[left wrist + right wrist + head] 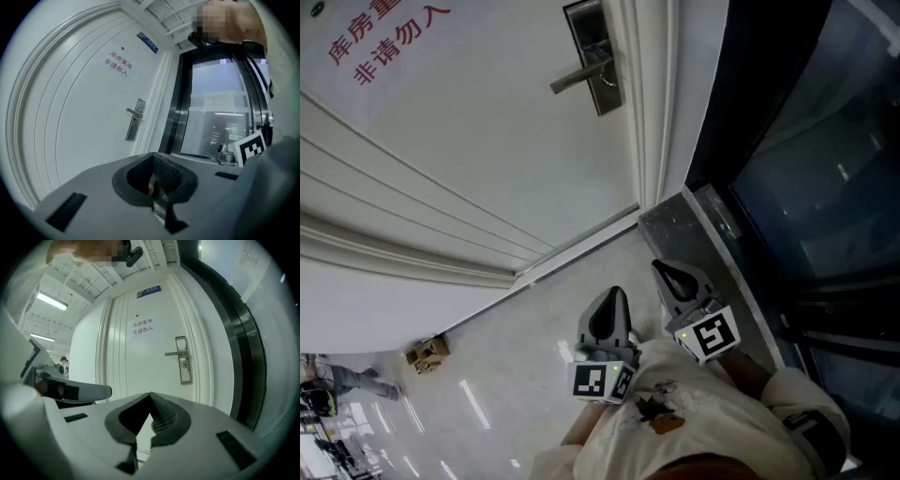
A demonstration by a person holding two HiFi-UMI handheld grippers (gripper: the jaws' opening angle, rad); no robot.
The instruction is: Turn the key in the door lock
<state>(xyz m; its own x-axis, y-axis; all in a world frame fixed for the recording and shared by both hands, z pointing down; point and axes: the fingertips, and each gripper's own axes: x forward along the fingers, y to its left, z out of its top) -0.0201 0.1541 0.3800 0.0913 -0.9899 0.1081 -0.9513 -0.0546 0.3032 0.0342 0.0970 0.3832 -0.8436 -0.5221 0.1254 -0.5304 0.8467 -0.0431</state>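
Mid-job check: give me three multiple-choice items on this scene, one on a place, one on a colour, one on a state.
1. Where are the left gripper and right gripper?
A. On the lever handle
B. Short of the door, close to the person
C. Raised above the door

2. What colour is the lettering on the door?
A. Red
B. Green
C. Black

3. How do the right gripper's jaws stand?
A. Wide apart
B. Shut on a key
C. Shut, empty

Answers: 1 B, the head view shows floor between both grippers and the door; 2 A, red characters show in every view; 3 C, the right gripper view shows its tips meeting with nothing between.
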